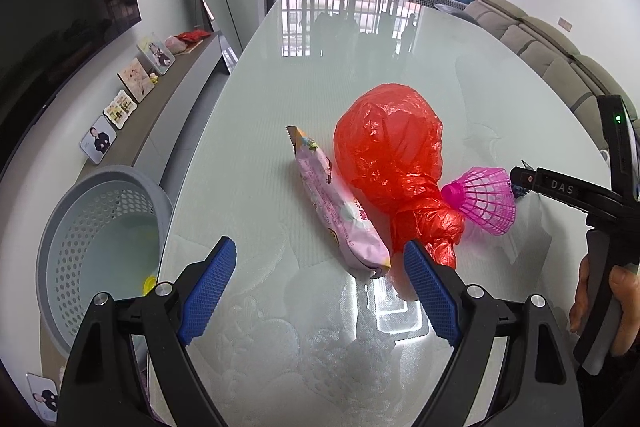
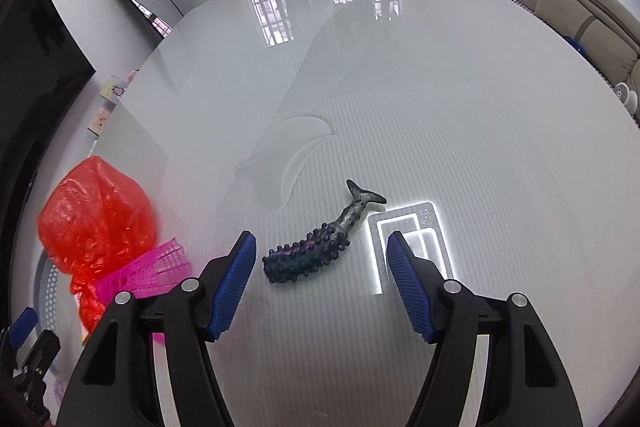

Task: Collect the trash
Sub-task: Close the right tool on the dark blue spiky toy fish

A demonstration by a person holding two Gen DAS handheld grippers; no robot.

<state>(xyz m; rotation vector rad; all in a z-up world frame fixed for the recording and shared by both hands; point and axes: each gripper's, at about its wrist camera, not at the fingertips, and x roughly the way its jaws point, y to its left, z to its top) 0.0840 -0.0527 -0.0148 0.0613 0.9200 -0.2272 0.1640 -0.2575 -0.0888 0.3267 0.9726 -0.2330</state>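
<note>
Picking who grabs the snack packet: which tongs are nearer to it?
Left. The left tongs open right at the packet, its near end between the tips. The right tongs face a whale toy, beyond the red bag.

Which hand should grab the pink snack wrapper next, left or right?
Left. The left gripper is open with the pink snack wrapper just ahead between its fingers, and the basket is beside it. The right gripper faces the dark toy whale.

Glossy glass counter [image 1: 460, 75]; crinkled red plastic bag [image 1: 388, 147]; smooth foil wrapper [image 1: 336, 203]; knobbly rubbery whale toy [image 2: 312, 251], lower centre.
</note>
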